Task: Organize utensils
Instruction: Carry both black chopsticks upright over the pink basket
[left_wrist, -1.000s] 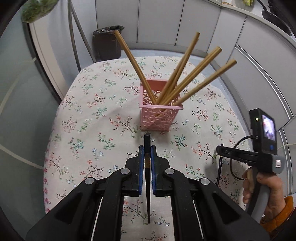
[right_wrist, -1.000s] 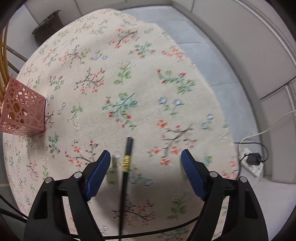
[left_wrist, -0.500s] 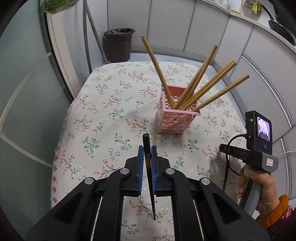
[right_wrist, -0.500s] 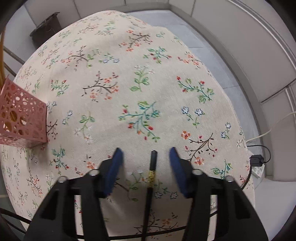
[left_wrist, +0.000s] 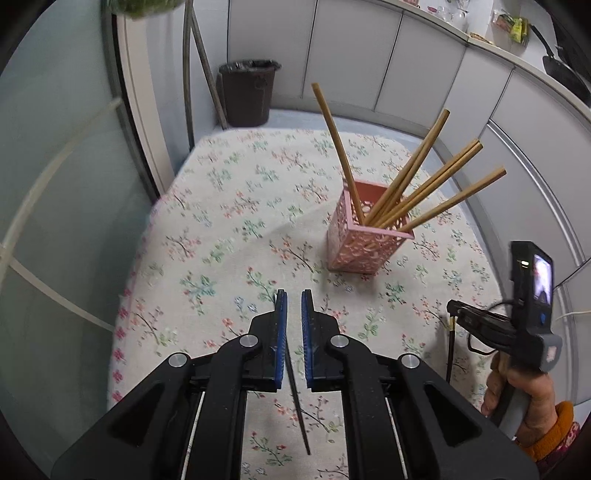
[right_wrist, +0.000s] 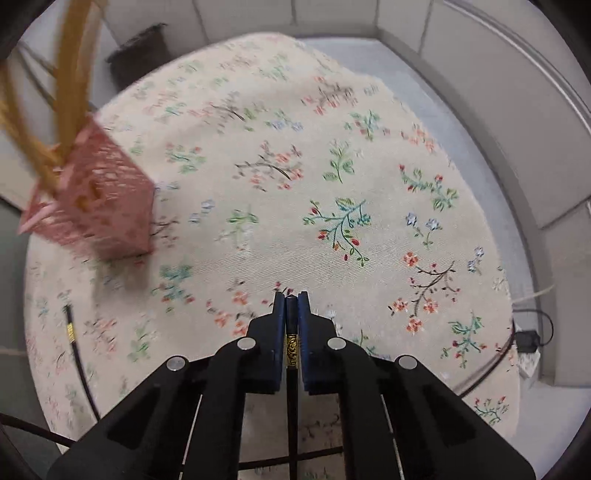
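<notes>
A floral-clothed worktop (left_wrist: 229, 206) carries a pink lattice holder (left_wrist: 365, 236) with five bamboo chopsticks (left_wrist: 417, 192) leaning out of it. The left gripper (left_wrist: 291, 306) has its jaws slightly parted, a dark chopstick (left_wrist: 297, 402) slanting loose between them. The right gripper (right_wrist: 291, 299) has its jaws clenched on a black chopstick (right_wrist: 291, 347) with a gold band.
</notes>
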